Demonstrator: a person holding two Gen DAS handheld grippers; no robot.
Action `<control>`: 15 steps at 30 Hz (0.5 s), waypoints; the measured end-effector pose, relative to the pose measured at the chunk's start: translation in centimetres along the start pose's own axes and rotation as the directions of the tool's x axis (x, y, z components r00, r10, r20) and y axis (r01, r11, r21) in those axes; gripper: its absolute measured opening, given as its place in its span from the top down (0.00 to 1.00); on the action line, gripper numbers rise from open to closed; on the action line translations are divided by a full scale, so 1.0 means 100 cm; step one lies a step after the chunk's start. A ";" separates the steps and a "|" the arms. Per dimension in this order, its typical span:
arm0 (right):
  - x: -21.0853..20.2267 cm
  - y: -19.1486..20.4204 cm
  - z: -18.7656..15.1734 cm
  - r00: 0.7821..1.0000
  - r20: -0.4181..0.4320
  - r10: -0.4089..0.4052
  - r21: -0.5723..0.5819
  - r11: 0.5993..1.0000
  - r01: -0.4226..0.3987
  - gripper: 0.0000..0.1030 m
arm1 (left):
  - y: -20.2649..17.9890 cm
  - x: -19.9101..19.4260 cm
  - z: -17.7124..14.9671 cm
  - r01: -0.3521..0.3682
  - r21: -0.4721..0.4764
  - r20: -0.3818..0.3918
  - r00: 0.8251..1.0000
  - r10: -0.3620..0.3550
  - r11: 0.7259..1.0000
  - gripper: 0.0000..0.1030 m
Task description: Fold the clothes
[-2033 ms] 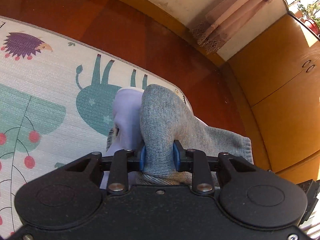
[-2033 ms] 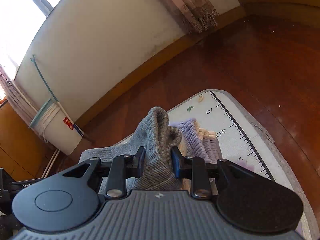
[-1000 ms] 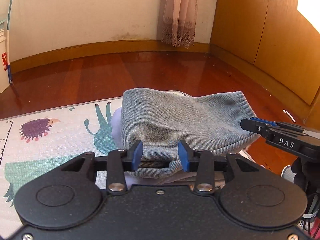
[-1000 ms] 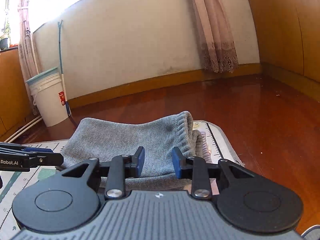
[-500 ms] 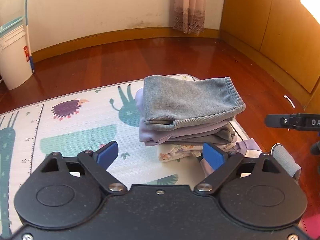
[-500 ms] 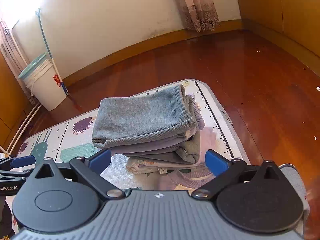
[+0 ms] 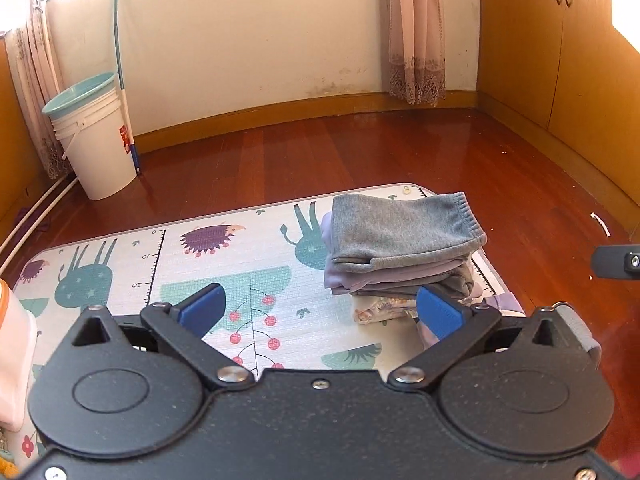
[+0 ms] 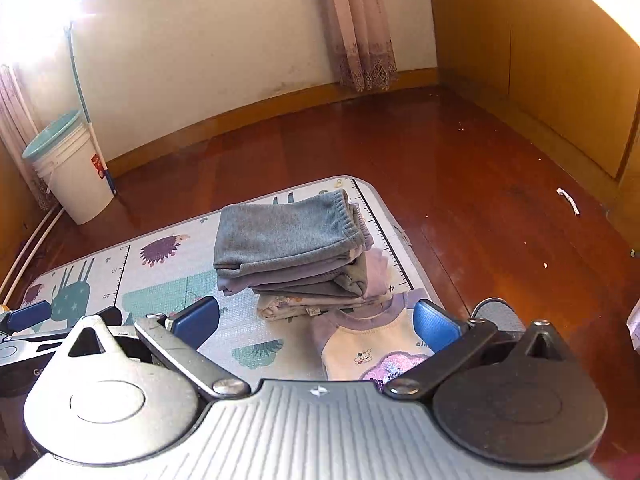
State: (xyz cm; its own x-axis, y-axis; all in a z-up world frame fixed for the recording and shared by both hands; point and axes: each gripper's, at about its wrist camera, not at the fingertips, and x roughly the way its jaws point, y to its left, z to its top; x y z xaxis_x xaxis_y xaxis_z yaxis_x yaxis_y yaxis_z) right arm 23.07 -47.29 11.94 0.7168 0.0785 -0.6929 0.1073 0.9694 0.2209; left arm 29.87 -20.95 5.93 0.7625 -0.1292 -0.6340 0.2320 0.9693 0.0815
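Blue-padded jaws of the left gripper (image 7: 320, 312) and right gripper (image 8: 316, 322) stand spread wide, holding nothing. Nearest the right gripper, a cream-and-lilac shirt (image 8: 372, 344) lies flat and unfolded on the play mat (image 8: 160, 280). Just beyond, the grey knit garment (image 8: 284, 232) tops a folded stack (image 8: 304, 280) near the mat's far right corner. Its long axis runs left to right, ribbed hem pointing right. Risk: the stack overhangs its lower layers unevenly; tugging the shirt, whose collar appears tucked beneath, could topple it.
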 end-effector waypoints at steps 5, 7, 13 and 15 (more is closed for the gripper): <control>-0.019 0.011 -0.016 0.999 0.001 -0.051 -0.071 0.996 0.051 0.00 | 0.002 -0.012 -0.006 0.035 -0.047 -0.004 0.999 -0.035 0.998 0.00; -0.023 0.017 -0.018 0.999 -0.004 -0.049 -0.104 0.993 0.048 0.00 | 0.001 -0.018 -0.006 0.046 -0.037 0.005 0.999 -0.046 0.998 0.00; -0.034 0.028 -0.018 0.999 0.009 -0.042 -0.134 0.990 0.043 0.00 | -0.002 -0.034 -0.005 0.044 -0.028 0.040 0.998 -0.043 0.999 0.00; -0.034 0.029 -0.019 0.999 -0.001 -0.032 -0.125 0.992 0.032 0.00 | -0.001 -0.037 -0.005 0.039 -0.027 0.045 0.998 -0.038 0.999 0.00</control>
State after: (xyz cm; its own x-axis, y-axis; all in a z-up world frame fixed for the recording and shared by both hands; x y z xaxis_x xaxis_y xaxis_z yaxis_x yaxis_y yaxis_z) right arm 19.64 -44.28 13.60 0.7123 0.0474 -0.7003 0.0433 0.9928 0.1113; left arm 26.77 -20.49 7.89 0.7796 -0.1748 -0.6014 0.2451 0.9688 0.0361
